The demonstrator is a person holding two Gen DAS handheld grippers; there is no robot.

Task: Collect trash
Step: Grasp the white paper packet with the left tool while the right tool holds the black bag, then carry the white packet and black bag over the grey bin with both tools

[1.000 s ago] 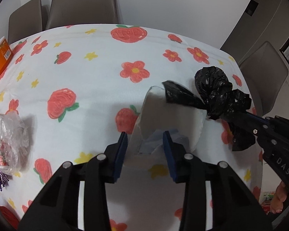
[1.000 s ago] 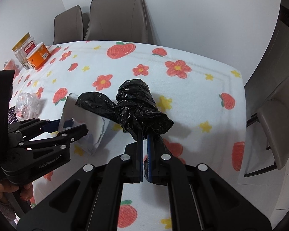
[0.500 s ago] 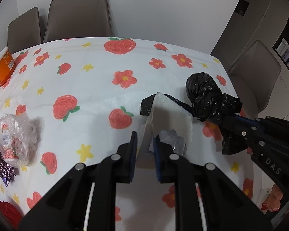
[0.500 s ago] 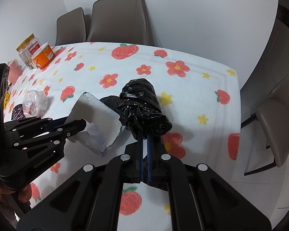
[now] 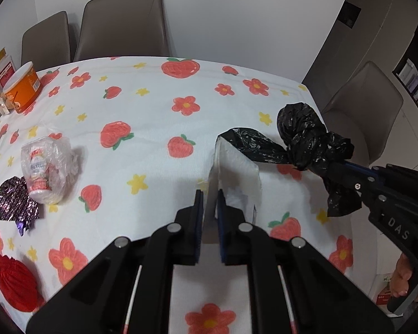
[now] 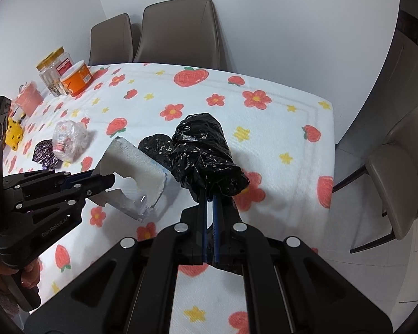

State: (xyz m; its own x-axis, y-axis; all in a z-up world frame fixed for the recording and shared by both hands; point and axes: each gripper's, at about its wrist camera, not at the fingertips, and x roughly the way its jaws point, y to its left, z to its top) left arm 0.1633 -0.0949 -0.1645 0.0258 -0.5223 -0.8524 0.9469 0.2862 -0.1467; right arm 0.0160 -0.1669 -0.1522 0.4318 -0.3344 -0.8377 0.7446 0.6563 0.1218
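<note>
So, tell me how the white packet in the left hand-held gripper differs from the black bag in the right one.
The white packet is pale, flat and torn open; the black bag is dark, glossy and bunched into a lump. The left hand-held gripper is closing on the packet's edge; the right hand-held gripper is shut on the bag's lower end. Both are off the tablecloth.

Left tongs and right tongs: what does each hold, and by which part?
Left tongs: closing on torn white paper packaging at its near edge. Right tongs: crumpled black plastic bag, near end.
</note>
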